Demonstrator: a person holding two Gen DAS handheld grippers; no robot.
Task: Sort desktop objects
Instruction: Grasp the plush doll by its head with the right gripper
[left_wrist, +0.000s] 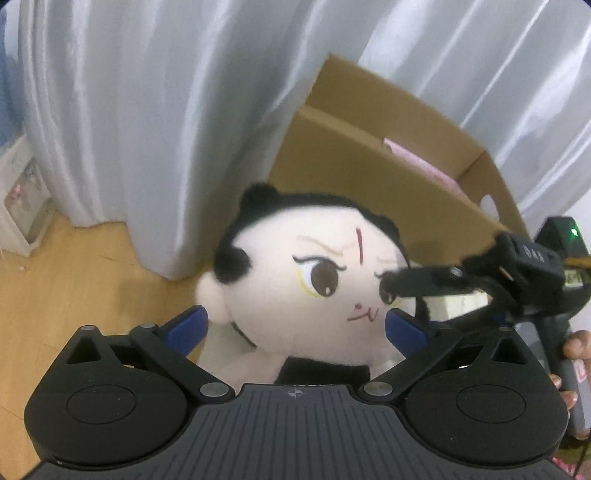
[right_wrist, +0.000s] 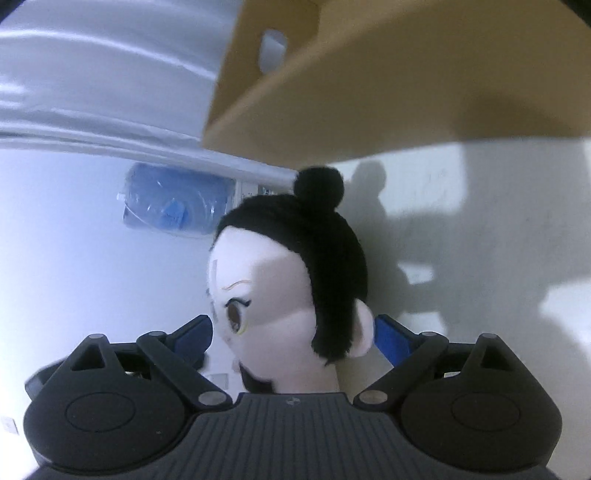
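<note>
A plush doll (left_wrist: 295, 266) with a pale face, black hair and a top bun stands upright on the white table (right_wrist: 480, 240). Its head sits between the blue pads of my left gripper (left_wrist: 297, 326), whose jaws stand wide with the pads just beside its cheeks. From its side, my right gripper (right_wrist: 293, 332) also brackets the plush doll (right_wrist: 280, 295), jaws wide, and small gaps show at both pads. In the left wrist view one black finger (left_wrist: 424, 284) of the right gripper reaches the doll's face. Its body is hidden below both grippers.
An open cardboard box (left_wrist: 369, 155) stands right behind the doll with something pink (left_wrist: 424, 162) inside; its side has a handle hole (right_wrist: 273, 48). White curtains (left_wrist: 147, 110) hang behind. Wooden floor (left_wrist: 74, 277) lies at left. A person's fingers (left_wrist: 576, 347) hold the right gripper's handle.
</note>
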